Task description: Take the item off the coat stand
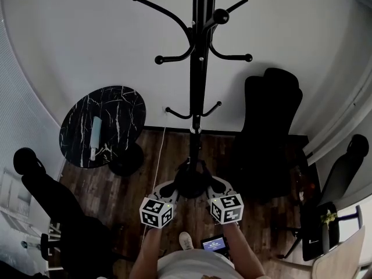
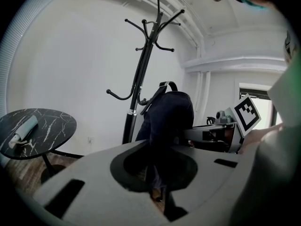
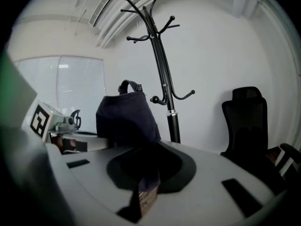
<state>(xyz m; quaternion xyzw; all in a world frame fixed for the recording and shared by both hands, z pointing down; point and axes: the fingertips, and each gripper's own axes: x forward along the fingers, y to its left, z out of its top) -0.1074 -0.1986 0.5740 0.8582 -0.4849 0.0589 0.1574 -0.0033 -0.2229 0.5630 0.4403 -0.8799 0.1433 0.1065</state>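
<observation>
A dark bag (image 1: pixel 193 180) with a top strap hangs between my two grippers, low in front of the black coat stand (image 1: pixel 196 68) and clear of its hooks. At its left side my left gripper (image 1: pixel 174 188) is shut on the fabric. My right gripper (image 1: pixel 212 186) is shut on the bag's right side. In the left gripper view the bag (image 2: pixel 169 112) rises from the left gripper (image 2: pixel 157 142), with the coat stand (image 2: pixel 141 79) behind it and the right gripper (image 2: pixel 235 121) beyond. In the right gripper view the bag (image 3: pixel 124 117) fills the right gripper (image 3: pixel 146 159), with the left gripper (image 3: pixel 51 121) past it.
A round black marble table (image 1: pixel 116 106) with a pale rolled item (image 1: pixel 96 133) stands at the left. A black office chair (image 1: pixel 270 127) stands right of the stand, another chair (image 1: pixel 40 185) at near left. A white wall is behind; the floor is dark wood.
</observation>
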